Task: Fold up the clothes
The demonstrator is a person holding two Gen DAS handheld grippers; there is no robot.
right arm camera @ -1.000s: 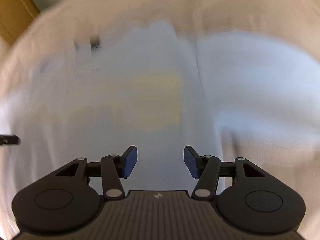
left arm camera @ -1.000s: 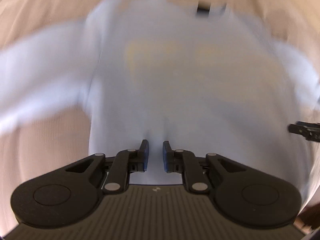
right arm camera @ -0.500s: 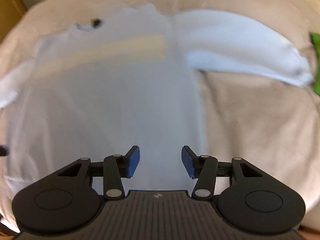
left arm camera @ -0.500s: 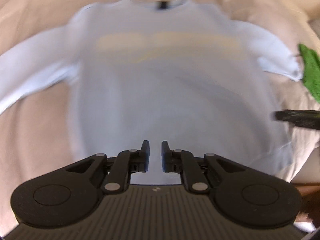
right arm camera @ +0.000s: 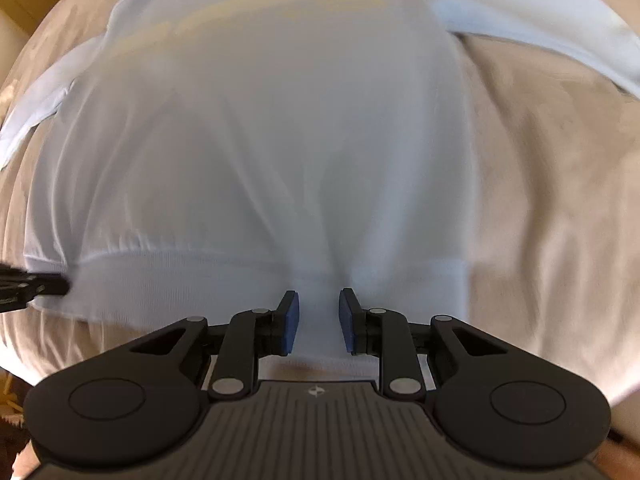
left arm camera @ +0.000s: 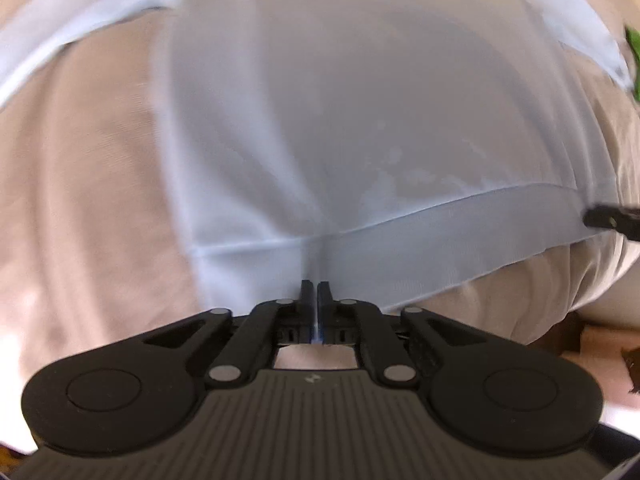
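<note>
Left wrist: left gripper [left arm camera: 312, 289] pinched shut on the hem of the sweatshirt [left arm camera: 360, 120], spread flat on the bed [left arm camera: 80, 160]. Right gripper [right arm camera: 319, 308] jaws parted, straddling the hem. Green cloth [left arm camera: 634, 46] at the bed's right edge.

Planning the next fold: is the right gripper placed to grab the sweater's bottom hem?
Probably yes. The right gripper is open with the sweater's hem band lying between its fingers, and nothing blocks it.
</note>
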